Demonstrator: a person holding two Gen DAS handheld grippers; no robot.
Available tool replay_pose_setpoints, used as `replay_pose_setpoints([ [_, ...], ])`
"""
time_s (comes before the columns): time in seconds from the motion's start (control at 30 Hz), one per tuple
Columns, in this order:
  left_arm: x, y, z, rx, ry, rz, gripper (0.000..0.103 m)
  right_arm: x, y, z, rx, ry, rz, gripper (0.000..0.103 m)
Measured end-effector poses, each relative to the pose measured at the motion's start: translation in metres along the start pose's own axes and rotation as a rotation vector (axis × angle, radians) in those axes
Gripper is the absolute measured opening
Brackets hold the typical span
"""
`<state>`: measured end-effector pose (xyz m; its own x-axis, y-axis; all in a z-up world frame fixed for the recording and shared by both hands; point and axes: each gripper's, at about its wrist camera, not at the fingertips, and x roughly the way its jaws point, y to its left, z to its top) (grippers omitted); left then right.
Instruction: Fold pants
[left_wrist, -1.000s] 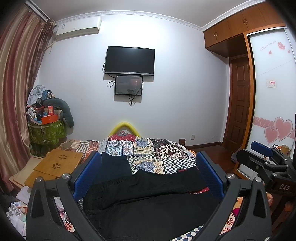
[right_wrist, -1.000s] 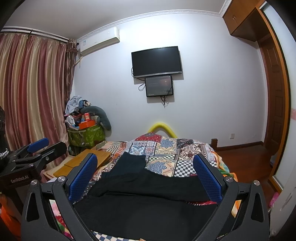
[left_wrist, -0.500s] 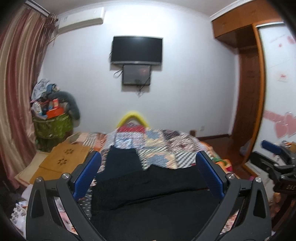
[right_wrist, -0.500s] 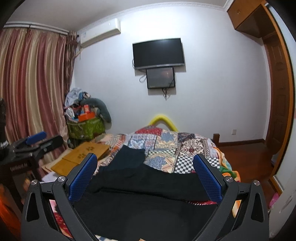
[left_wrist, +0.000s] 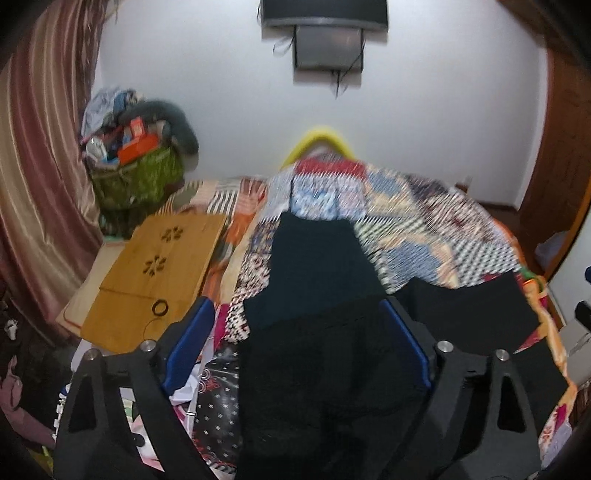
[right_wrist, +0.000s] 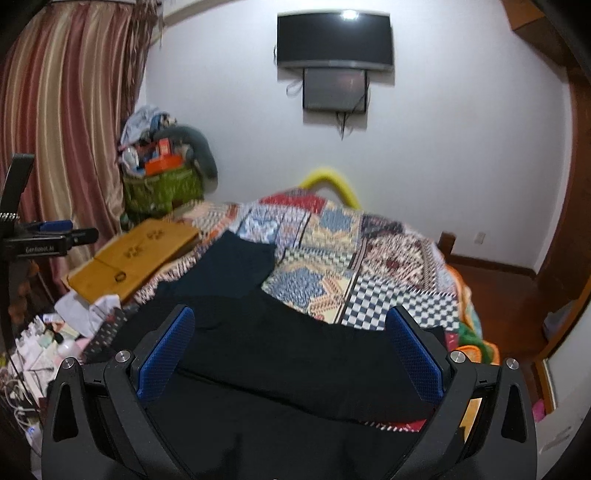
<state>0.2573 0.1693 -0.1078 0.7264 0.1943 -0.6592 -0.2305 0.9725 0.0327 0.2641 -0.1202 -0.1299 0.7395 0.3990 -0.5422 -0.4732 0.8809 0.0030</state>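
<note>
black pants on patchwork quilt — both grippers' fingers spread apart.

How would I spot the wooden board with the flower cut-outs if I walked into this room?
Start at the bed with the patchwork quilt and look to the side nearest the striped curtain. There, in front of the green basket heaped with clutter, lies the wooden board. It is the only flat, plain honey-coloured thing there, pierced by two small flower-shaped cut-outs.
</note>
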Motion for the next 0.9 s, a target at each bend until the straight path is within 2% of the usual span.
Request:
replay_pose_setpoints([
  [0.03,0.011,0.005,0.0,-0.003,0.023,0.002,0.079,0.011,-0.004,0.0,0.001,0.022,0.004,0.103],
  [0.13,0.055,0.019,-0.005,-0.016,0.13,-0.014,0.072,0.037,-0.015,0.001,0.002,0.07,0.011,0.103],
  [0.2,0.086,0.029,-0.012,-0.017,0.196,-0.024,0.071,0.052,-0.02,0.001,-0.003,0.1,0.025,0.103],
  [0.3,0.126,0.038,-0.024,-0.026,0.285,0.002,0.071,0.086,-0.03,0.0,-0.025,0.164,0.025,0.103],
  [0.4,0.166,0.049,-0.039,-0.044,0.378,-0.001,0.071,0.124,-0.036,-0.008,-0.055,0.292,0.068,0.103],
  [0.5,0.2,0.059,-0.054,-0.055,0.457,0.004,0.071,0.155,-0.042,-0.016,-0.076,0.365,0.081,0.102],
  [0.63,0.224,0.062,-0.068,-0.039,0.506,-0.024,0.071,0.186,-0.046,-0.016,-0.086,0.418,0.106,0.102],
  [0.73,0.24,0.067,-0.076,-0.04,0.54,-0.067,0.061,0.208,-0.044,-0.013,-0.086,0.449,0.156,0.101],
  [0.9,0.257,0.074,-0.08,-0.106,0.555,-0.126,0.059,0.237,-0.03,-0.012,-0.135,0.485,0.227,0.098],
])
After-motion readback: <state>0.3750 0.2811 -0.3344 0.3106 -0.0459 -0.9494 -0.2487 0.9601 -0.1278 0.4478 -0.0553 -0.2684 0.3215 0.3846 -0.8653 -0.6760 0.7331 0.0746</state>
